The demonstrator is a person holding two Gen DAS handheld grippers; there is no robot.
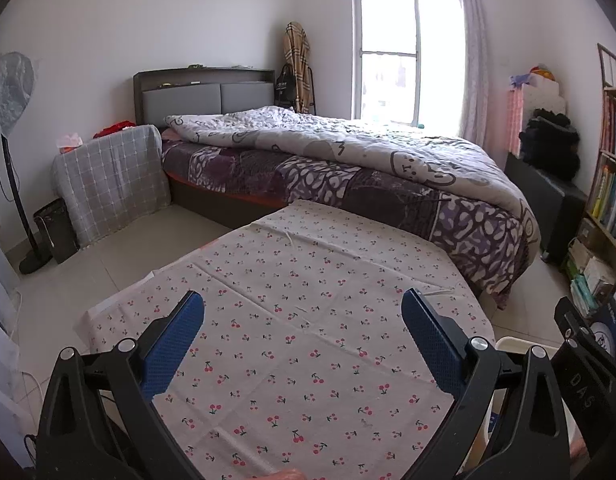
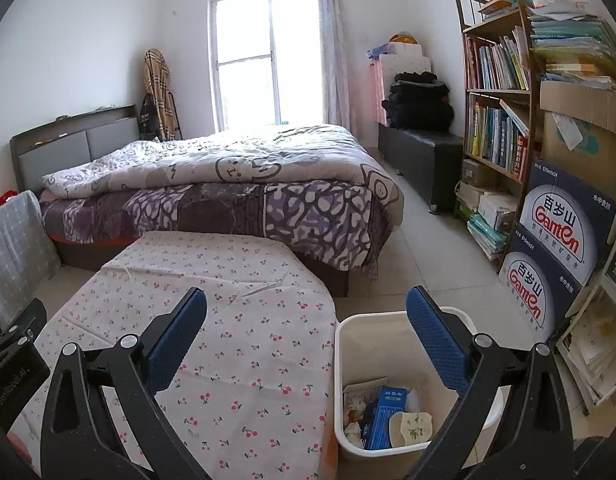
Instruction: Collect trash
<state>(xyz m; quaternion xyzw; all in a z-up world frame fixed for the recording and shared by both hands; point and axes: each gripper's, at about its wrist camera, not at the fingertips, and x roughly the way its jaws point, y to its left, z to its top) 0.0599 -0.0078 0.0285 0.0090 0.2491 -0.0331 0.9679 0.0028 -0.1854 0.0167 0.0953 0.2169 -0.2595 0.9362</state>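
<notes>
Table point(image 1: 308, 340), covered by a cherry-print cloth, serves as the reference. Left hand-held gripper point(image 1: 304, 320) hangs above the table, blue fingers point(image 1: 176, 336) spread wide, nothing between them. Right hand-held gripper point(image 2: 308, 320) sits over the table's right edge, fingers likewise wide apart and empty. White bin point(image 2: 359, 340) stands on the floor just beside that edge and contains the trash: a blue carton point(image 2: 383, 416), crumpled paper point(image 2: 353, 400) and a pale wrapper point(image 2: 411, 426). Bed point(image 2: 212, 184) lies beyond the table.
</notes>
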